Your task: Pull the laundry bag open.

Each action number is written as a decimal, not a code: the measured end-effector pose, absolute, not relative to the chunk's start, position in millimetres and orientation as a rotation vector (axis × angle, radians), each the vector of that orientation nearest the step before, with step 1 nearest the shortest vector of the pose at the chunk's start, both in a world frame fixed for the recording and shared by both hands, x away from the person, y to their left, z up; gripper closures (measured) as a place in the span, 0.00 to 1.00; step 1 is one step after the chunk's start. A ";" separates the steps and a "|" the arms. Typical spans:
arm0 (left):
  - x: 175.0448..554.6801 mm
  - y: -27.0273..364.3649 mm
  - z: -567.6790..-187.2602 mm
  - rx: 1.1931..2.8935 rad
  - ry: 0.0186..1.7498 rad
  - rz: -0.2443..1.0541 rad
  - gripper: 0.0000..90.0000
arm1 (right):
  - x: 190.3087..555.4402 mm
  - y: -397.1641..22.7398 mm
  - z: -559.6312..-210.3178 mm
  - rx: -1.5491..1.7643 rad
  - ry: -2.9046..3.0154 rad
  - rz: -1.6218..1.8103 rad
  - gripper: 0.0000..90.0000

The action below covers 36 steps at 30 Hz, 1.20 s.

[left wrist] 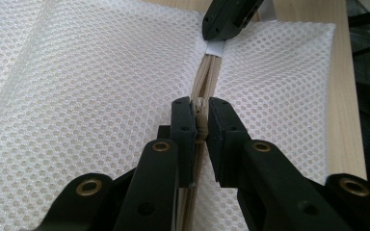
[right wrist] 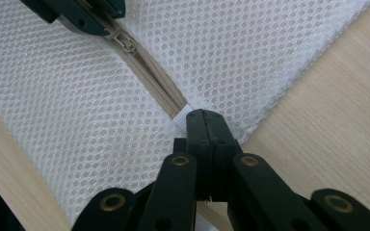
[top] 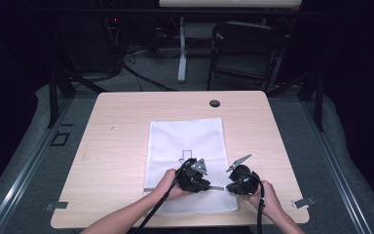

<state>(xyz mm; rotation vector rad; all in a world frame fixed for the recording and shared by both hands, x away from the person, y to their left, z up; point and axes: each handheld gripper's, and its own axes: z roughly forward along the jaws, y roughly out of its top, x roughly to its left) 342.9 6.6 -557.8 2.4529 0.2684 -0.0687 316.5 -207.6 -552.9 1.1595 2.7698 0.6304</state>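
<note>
Down on the light wooden table [top: 112, 146] lies a white mesh bag [top: 185, 141], in the middle of the high view. Near the bottom of the bag, the left gripper [top: 209, 186] and the right gripper [top: 226, 186] sit close together, tips facing each other. A person's left hand [top: 168, 183] and right hand [top: 268, 195] hold them, arms coming up from the bottom edge. A dark chair [top: 246, 48] stands at the top, past the table.

Next, the left gripper view. The left gripper [left wrist: 201, 120] sits low in the middle, its two black jaws pinched on the tan zipper pull [left wrist: 201, 115]. The tan zipper [left wrist: 207, 77] runs up the bag [left wrist: 91, 96] to the right gripper's tip [left wrist: 224, 21] at the top.

Last, the right gripper view. The right gripper [right wrist: 206, 126] has its jaws pressed tight together on the bag's white tab [right wrist: 183, 118] at the zipper's end, by the bag's edge. The zipper [right wrist: 151, 74] runs to the upper left, where the left gripper [right wrist: 111, 21] holds the pull [right wrist: 125, 43]. Bare table [right wrist: 327, 115] shows on the right.
</note>
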 end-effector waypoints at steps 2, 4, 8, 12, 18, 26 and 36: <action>343.5 11.0 -557.7 2.464 0.274 -0.070 0.91 | 316.6 -207.7 -553.1 1.166 2.775 0.647 1.00; 344.1 14.6 -559.2 2.453 0.288 -0.084 0.91 | 316.8 -207.8 -553.2 1.168 2.776 0.649 1.00; 342.7 16.5 -559.7 2.457 0.282 -0.083 0.91 | 316.7 -207.2 -552.7 1.162 2.771 0.622 1.00; 341.4 21.7 -560.9 2.460 0.284 -0.096 0.91 | 315.9 -207.9 -552.4 1.167 2.773 0.615 1.00; 343.0 21.2 -563.3 2.466 0.292 -0.106 0.91 | 316.2 -207.2 -553.6 1.201 2.768 0.661 1.00; 343.5 18.1 -566.5 2.451 0.281 -0.116 0.91 | 315.5 -198.0 -547.2 1.124 2.759 0.711 1.00; 342.8 17.9 -563.7 2.463 0.262 -0.098 0.91 | 316.4 -190.4 -555.5 1.091 2.758 0.680 1.00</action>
